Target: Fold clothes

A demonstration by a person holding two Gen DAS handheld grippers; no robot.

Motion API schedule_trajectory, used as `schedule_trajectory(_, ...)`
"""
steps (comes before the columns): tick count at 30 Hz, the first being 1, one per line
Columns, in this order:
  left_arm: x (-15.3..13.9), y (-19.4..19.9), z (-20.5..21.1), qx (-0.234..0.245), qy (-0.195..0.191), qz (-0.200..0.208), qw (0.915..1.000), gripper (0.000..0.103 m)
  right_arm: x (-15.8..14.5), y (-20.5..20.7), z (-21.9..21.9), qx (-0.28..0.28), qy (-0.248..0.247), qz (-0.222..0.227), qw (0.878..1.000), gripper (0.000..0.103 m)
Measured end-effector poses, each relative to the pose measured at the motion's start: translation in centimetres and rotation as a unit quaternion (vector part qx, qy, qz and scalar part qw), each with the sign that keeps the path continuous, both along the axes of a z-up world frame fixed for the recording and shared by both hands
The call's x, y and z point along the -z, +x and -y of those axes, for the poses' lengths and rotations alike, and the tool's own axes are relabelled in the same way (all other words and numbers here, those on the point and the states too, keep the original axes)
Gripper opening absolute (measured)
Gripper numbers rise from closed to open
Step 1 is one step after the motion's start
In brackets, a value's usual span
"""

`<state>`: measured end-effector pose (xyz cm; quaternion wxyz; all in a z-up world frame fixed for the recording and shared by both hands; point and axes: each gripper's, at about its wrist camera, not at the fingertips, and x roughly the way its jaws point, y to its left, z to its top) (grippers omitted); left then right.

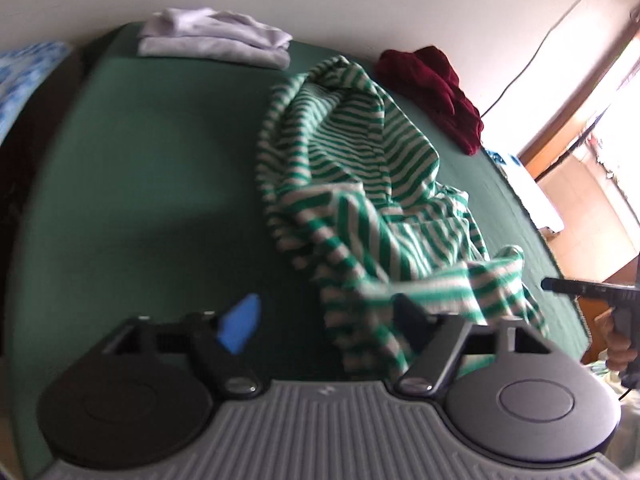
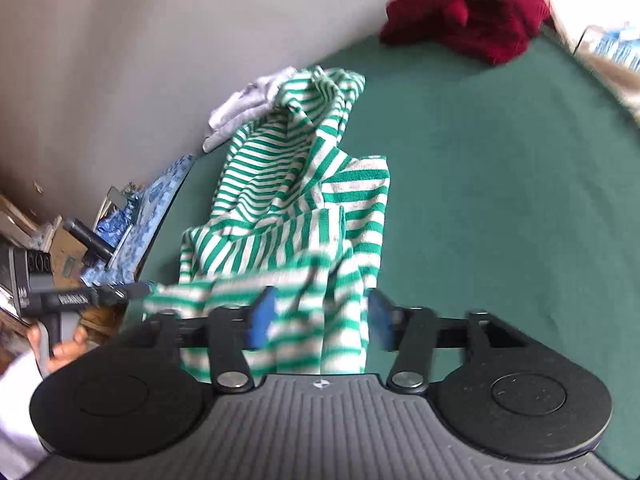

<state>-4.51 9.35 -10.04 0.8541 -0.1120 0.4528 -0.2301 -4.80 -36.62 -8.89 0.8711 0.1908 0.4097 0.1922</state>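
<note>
Left wrist view: left gripper [image 1: 320,320] stood open, striped top [image 1: 360,184] lying crumpled on the green bed [image 1: 160,160], probably dropped there for spreading. Right gripper [image 2: 320,320] open too, cloth between its fingers, apparently loose though blurred. Folded pale clothes [image 1: 216,36] were parked at the far edge.

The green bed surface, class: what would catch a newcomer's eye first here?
A crumpled green-and-white striped knit garment sprawls across the middle of the dark green bed surface. A dark red fuzzy garment lies heaped by the wall, and a folded pale lilac garment sits at the far edge.
</note>
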Motion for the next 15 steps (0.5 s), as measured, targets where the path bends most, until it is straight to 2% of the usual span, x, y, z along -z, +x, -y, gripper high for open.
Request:
schedule_trajectory(2,0.4,-1.5,1.5,0.037,0.003,-0.011,0.9993,0.082,-0.2,-1.9,-1.4,-0.011,-0.049,0.011,0.999,0.068)
schedule_trajectory(5,1.3,-3.3,4.0,0.088,0.009,-0.028,0.9957,0.084,1.2,-2.7,-3.4,-0.035,-0.063,-0.006,0.997,0.064)
schedule_trajectory(6,1.8,-3.1,5.0,0.097,0.016,-0.032,0.9947,0.077,1.8,-2.7,-4.1,-0.043,-0.07,-0.017,0.996,0.053)
schedule_trajectory(7,2.0,-3.0,5.8,0.103,0.025,-0.036,0.9937,0.052,2.0,-2.5,-4.4,-0.048,-0.075,-0.024,0.996,0.039)
schedule_trajectory(8,2.2,-2.8,6.5,0.11,0.034,-0.04,0.9925,0.042,1.7,-2.4,-4.2,-0.049,-0.068,-0.025,0.996,0.023)
schedule_trajectory(9,2.1,-2.7,6.9,0.111,0.038,-0.039,0.9923,0.04,1.3,-2.3,-4.1,-0.05,-0.062,-0.026,0.996,0.019)
schedule_trajectory(11,1.3,-2.8,6.5,0.097,0.034,-0.026,0.9943,0.04,0.1,-2.7,-2.4,-0.052,-0.017,-0.028,0.998,0.019)
schedule_trajectory(13,1.3,-2.8,6.3,0.077,0.035,-0.028,0.996,0.062,0.4,-2.9,-0.7,-0.046,0.025,-0.053,0.997,0.019)
schedule_trajectory(15,1.5,-3.0,6.7,0.068,0.033,-0.035,0.9966,0.063,1.9,-2.7,-0.1,-0.051,0.042,-0.093,0.994,0.019)
